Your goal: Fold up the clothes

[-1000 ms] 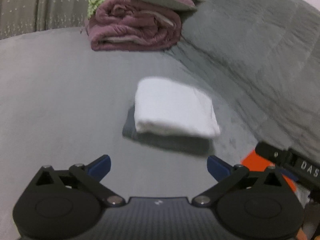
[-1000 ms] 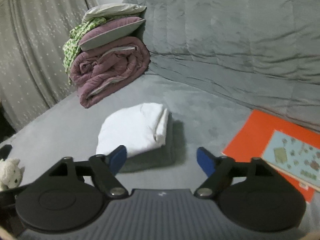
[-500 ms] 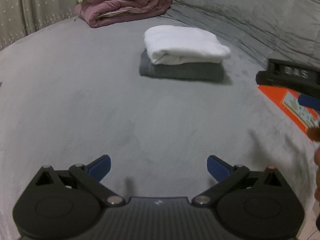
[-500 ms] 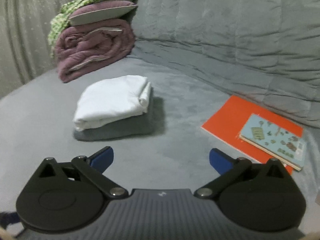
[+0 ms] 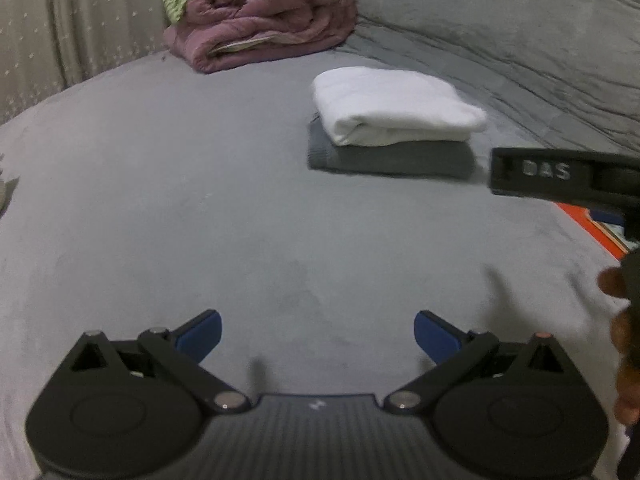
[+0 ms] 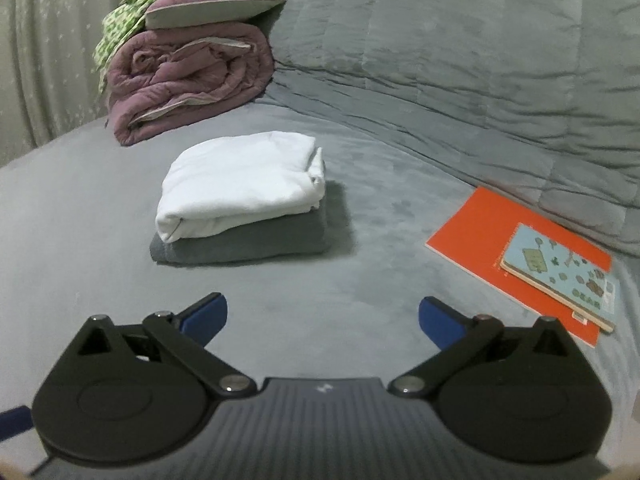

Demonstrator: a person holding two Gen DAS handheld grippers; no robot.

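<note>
A folded white garment lies on top of a folded dark grey garment on the grey bed. My left gripper stands open over bare bedspread, well short of the stack, with nothing between its blue pads. In the right wrist view my right gripper is open too, empty, with the stack ahead and to the left. The right gripper's black body shows at the right edge of the left wrist view, with a person's fingers below it.
A rolled mauve quilt with pillows and a green patterned cloth on top sits at the back left by a curtain. An orange book with a light blue book on it lies at the right. A grey quilted cover rises behind.
Both grippers have drawn back from the stack, which now looks farther off. The right gripper's jaws have spread wider. The white garment stays on the grey one.
</note>
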